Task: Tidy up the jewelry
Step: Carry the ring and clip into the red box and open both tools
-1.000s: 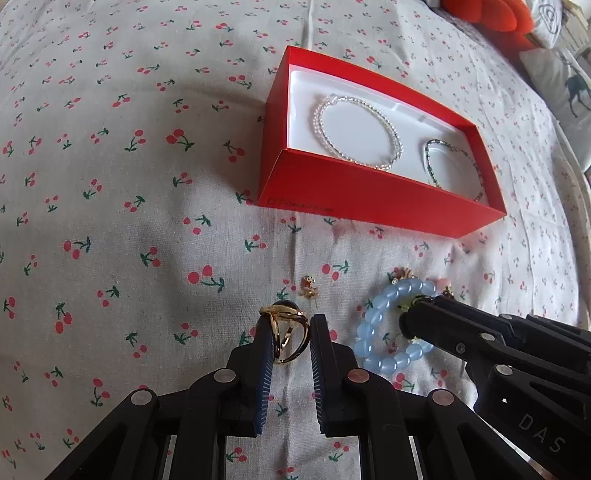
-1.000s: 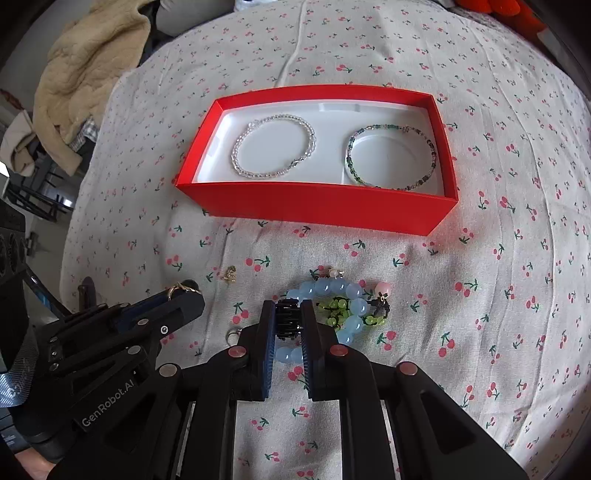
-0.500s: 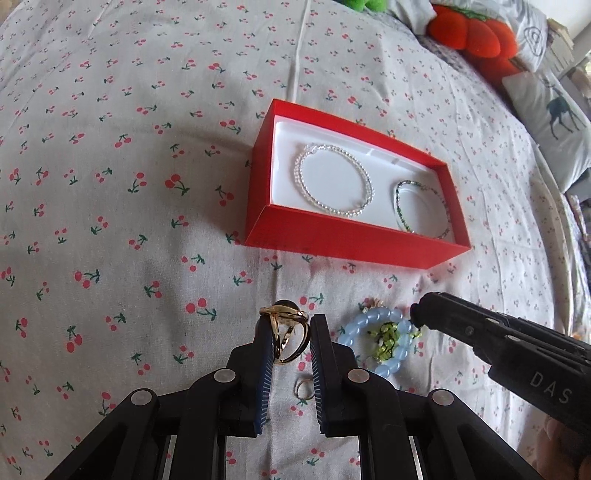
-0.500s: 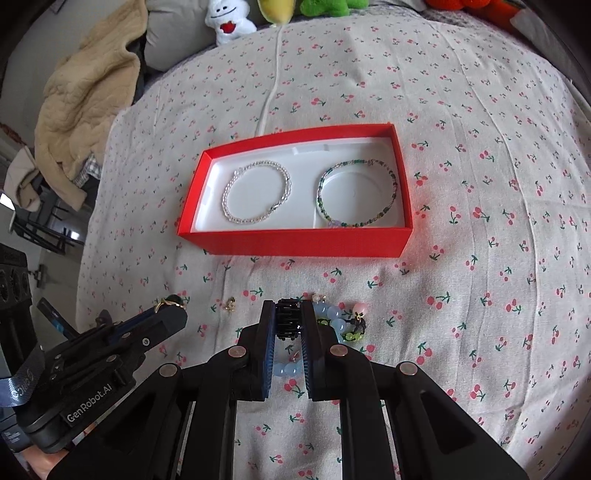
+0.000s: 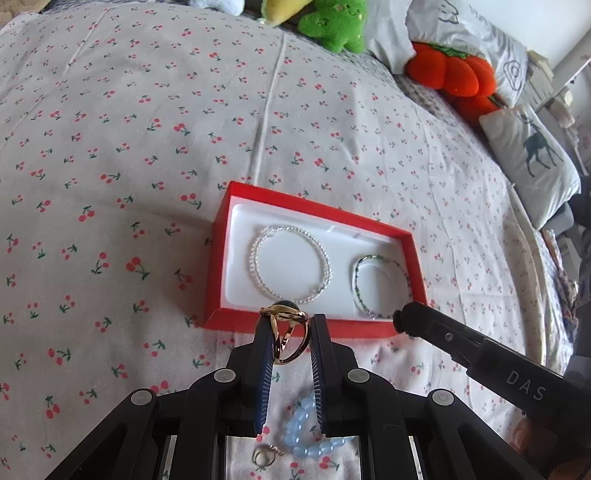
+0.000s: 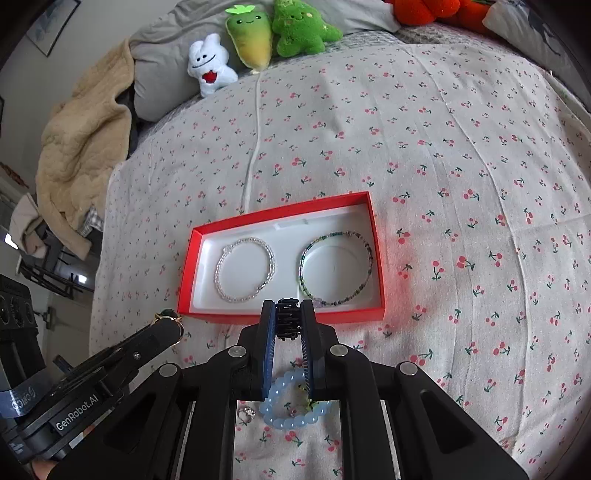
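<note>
My left gripper (image 5: pixel 290 326) is shut on a gold ring (image 5: pixel 284 338) with a dark stone, held above the bed just before the red box (image 5: pixel 218 266). My right gripper (image 6: pixel 287 314) is shut on a small black ridged clip (image 6: pixel 287 323), also near the box's front wall (image 6: pixel 280 316). In the box's white insert lie a clear bead bracelet (image 5: pixel 258 251) on the left and a green bead bracelet (image 5: pixel 356 280) on the right. A light blue bead bracelet (image 6: pixel 291 421) lies on the bed below both grippers. Each view shows the other gripper beside it.
A small silver piece (image 6: pixel 246 413) lies on the cherry-print sheet beside the blue bracelet. Plush toys (image 6: pixel 280 33) and pillows (image 5: pixel 535 162) line the far side of the bed. A beige blanket (image 6: pixel 81 147) is heaped at the left edge.
Both grippers have risen from the bed with the ring and the clip and tilted up. The box now sits at their fingertips, and the blue bracelet has dropped under the fingers.
</note>
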